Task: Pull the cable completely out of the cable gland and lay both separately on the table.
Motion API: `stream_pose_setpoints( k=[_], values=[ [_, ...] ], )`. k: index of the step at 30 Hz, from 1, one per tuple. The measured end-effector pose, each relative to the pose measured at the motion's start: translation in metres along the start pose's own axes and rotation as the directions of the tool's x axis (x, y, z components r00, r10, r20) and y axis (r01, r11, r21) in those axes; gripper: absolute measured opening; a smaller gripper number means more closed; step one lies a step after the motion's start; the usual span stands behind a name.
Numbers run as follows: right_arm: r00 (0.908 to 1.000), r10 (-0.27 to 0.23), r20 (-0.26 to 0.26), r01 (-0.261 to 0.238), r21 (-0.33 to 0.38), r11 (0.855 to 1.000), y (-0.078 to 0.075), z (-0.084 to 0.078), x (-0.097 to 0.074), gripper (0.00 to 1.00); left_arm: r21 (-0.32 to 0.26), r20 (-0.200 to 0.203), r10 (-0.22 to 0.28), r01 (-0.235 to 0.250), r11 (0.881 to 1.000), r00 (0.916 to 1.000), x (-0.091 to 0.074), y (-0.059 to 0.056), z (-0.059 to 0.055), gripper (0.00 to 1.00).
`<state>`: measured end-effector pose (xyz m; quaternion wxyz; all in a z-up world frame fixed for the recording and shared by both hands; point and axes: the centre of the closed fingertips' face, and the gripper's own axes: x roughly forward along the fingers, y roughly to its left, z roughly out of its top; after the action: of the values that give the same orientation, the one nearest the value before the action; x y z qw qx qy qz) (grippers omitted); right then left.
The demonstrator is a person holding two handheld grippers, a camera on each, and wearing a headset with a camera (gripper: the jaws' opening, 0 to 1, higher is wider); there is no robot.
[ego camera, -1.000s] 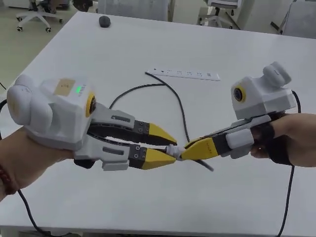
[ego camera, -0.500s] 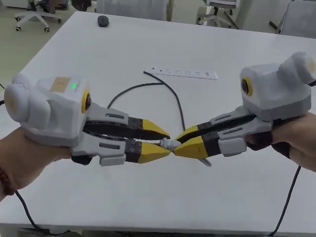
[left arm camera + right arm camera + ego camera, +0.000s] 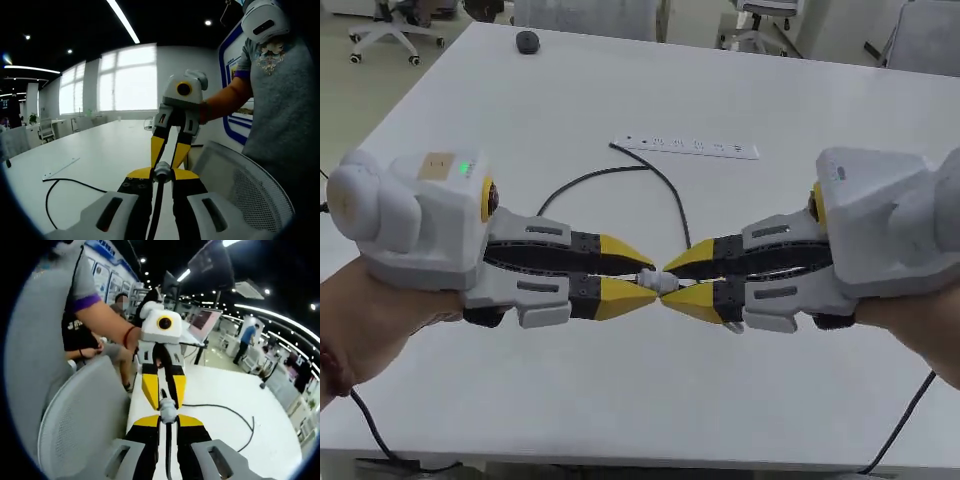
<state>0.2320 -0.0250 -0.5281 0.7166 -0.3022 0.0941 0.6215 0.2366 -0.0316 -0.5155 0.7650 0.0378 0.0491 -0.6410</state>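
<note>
**Both hand-held grippers pinched on the cable gland, in the air over a white desk**

Left hand-held gripper (image 3: 650, 280) and right hand-held gripper (image 3: 666, 286) meet tip to tip. The jaws of both are narrow, closed on the small white cable gland (image 3: 657, 283) from opposite ends. The gland is held above the desk (image 3: 570, 100), not touching it.

In both gripper views a thin dark line runs back from the gland between that view's own jaws; cannot tell what it is. The black cable (image 3: 665, 185) lies looped on the desk and disappears behind the right hand-held gripper, and an end pokes out just below it. Cannot tell whether it enters the gland.

Desk is plain white and matte. A white power strip (image 3: 690, 147) lies just beyond the cable, and a small dark round object (image 3: 527, 41) sits near the far edge. An office chair (image 3: 385, 35) stands past the far corner.

Left gripper view: big bright windows (image 3: 127, 80), a ceiling light strip (image 3: 122, 20), a grey mesh chair back (image 3: 240, 192) and a person in a grey shirt (image 3: 277, 95). Right gripper view: open hall, with people standing in the background (image 3: 246, 337).
</note>
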Motion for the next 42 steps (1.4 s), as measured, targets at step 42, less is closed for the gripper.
stream_pose_setpoints(
  k=[42],
  values=[
    [0.9932,-0.079,-0.086,0.089,0.126,0.988,-0.015,-0.021,-0.002,0.00,0.016,-0.050,0.088,-0.087,0.996,0.9948,0.000,0.018,-0.008,0.14]
  ],
)
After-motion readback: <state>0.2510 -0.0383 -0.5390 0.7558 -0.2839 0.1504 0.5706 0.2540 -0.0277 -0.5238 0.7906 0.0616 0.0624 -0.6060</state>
